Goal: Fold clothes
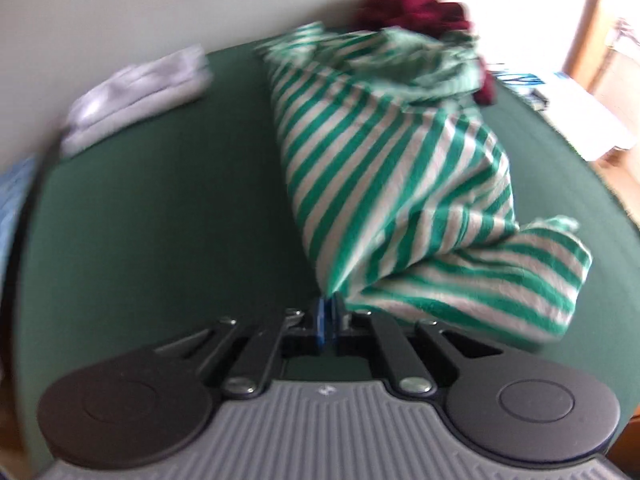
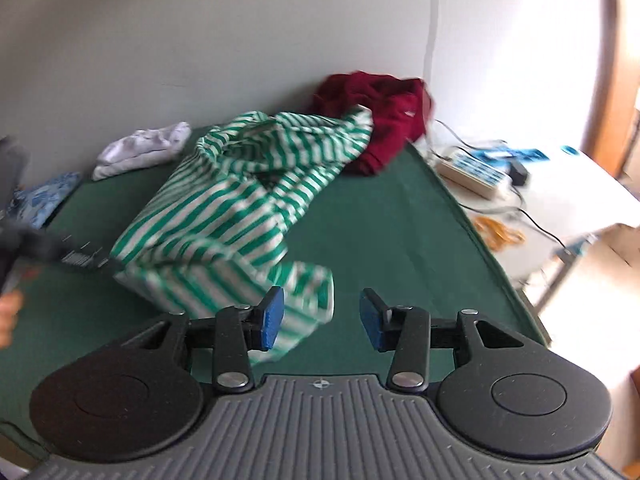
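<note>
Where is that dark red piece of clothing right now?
The crumpled dark red garment sits at the far right corner of the green table against the wall, right behind the green-and-white striped shirt, whose collar end overlaps it.

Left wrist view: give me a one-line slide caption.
Left hand-held gripper shut on green-and-white striped cotton shirt, crumpled on dark green tabletop.

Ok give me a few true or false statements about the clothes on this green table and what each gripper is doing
1. The left gripper is shut on the striped shirt. True.
2. The right gripper holds the maroon garment. False: its jaws are open and empty.
3. The white folded clothes lie apart from the striped shirt. True.
4. The table cover is red. False: it is green.
</note>
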A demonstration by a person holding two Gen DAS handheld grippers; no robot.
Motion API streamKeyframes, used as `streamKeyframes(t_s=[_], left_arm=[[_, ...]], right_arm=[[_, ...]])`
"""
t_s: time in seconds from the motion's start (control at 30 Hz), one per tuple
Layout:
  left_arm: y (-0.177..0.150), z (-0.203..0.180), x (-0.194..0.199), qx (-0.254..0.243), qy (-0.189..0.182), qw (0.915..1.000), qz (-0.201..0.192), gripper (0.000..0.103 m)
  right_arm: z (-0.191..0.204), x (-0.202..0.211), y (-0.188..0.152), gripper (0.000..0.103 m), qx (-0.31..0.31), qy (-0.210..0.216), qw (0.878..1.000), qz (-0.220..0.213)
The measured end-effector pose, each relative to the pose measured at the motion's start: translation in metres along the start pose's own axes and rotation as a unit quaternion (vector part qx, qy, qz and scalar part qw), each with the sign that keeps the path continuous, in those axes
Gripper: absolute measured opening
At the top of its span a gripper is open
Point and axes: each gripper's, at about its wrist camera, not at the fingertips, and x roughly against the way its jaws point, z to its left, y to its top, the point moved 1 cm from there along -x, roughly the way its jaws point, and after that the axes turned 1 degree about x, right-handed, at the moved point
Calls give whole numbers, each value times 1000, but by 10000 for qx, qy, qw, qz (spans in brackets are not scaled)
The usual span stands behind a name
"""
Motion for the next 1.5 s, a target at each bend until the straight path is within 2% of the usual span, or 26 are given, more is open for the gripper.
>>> streamKeyframes(t_s=[0.13, 0.17, 0.3, 0.33, 0.4, 0.43, 0.47, 0.53, 0.67, 0.7, 0.77, 0.83, 0.9, 0.93, 1.0, 1.03, 1.1, 1.17, 1.23, 1.27, 1.3, 1.33, 1.37, 1.43, 1.47, 1.5], left_arm=[[-43, 10, 36, 536, 489, 9974, 14, 0], [-52, 11, 43, 675, 580, 9960, 3, 0], [-89, 11, 75, 1226, 945, 9879, -45, 0], [-99, 11, 83, 1363, 1035, 9852, -56, 5], [-117, 12, 98, 1634, 1215, 9790, -81, 15], [-116, 11, 102, 1722, 1277, 9767, -132, 18], [-115, 10, 104, 1772, 1359, 9746, -160, 22], [-113, 11, 110, 1875, 1535, 9699, -226, 48], [-97, 22, 116, 1838, 1616, 9687, -416, 54], [-91, 23, 112, 1774, 1501, 9718, -405, 57], [-77, 21, 101, 1630, 1187, 9789, -334, 64], [-62, 12, 84, 1437, 720, 9868, -207, 65], [-48, -8, 67, 1143, 435, 9923, -196, 73], [-40, -17, 59, 995, 293, 9944, -190, 81], [-26, -37, 42, 698, 7, 9974, -179, 87], [-19, -46, 34, 546, -130, 9983, -172, 87], [-11, -70, 15, 26, -86, 9999, -101, 89], [-16, -74, -4, -142, -30, 9997, 193, 80], [-21, -78, -23, -310, 26, 9983, 488, 42], [-24, -79, -32, -384, 47, 9973, 628, 42], [-25, -70, -31, -163, -130, 9982, 554, 36], [-25, -61, -29, -46, -130, 9985, 537, 23], [-25, -53, -27, 70, -127, 9985, 519, 19], [-26, -36, -20, 188, 151, 9988, 428, 10], [-27, -27, -17, 231, 319, 9985, 388, 8], [-30, -18, -14, 281, 463, 9979, 361, 8]], right_arm=[[4, -49, 31, 48, 363, 503, 9981, -54], [6, -60, 39, 53, 384, 626, 9973, -42], [42, -93, 45, 55, 530, 1073, 9920, 412], [53, -106, 44, 51, 618, 1265, 9880, 635], [77, -128, 40, 9, 859, 1663, 9755, 1158], [89, -120, 37, 9, 1008, 1756, 9738, 1032], [104, -103, 32, 8, 1308, 2042, 9670, 776], [132, -61, 16, 8, 1939, 2723, 9414, 447], [164, -6, -34, 9, 2885, 3589, 8859, 548], [170, 4, -47, 10, 3092, 3726, 8729, 600], [166, 11, -67, 18, 3344, 3627, 8671, 687], [155, 17, -73, 27, 3329, 3388, 8777, 636], [134, 23, -65, 38, 2894, 3166, 9020, 493], [121, 26, -59, 39, 2594, 2931, 9195, 359], [93, 26, -50, 41, 1984, 2314, 9523, 142], [81, 24, -46, 41, 1724, 1973, 9650, 85], [62, 20, -43, 41, 1427, 1399, 9798, 53], [61, 12, -45, 44, 1643, 1019, 9811, 78], [63, 2, -52, 57, 1980, 756, 9772, 130], [64, -3, -56, 60, 2069, 700, 9757, 161], [65, -9, -60, 60, 2158, 644, 9741, 193], [67, -14, -63, 59, 2227, 599, 9728, 221], [69, -19, -63, 59, 2186, 615, 9736, 231], [69, -31, -61, 56, 1930, 740, 9779, 319], [68, -35, -60, 43, 1758, 850, 9798, 421], [68, -31, -57, 19, 1591, 1041, 9805, 492]])
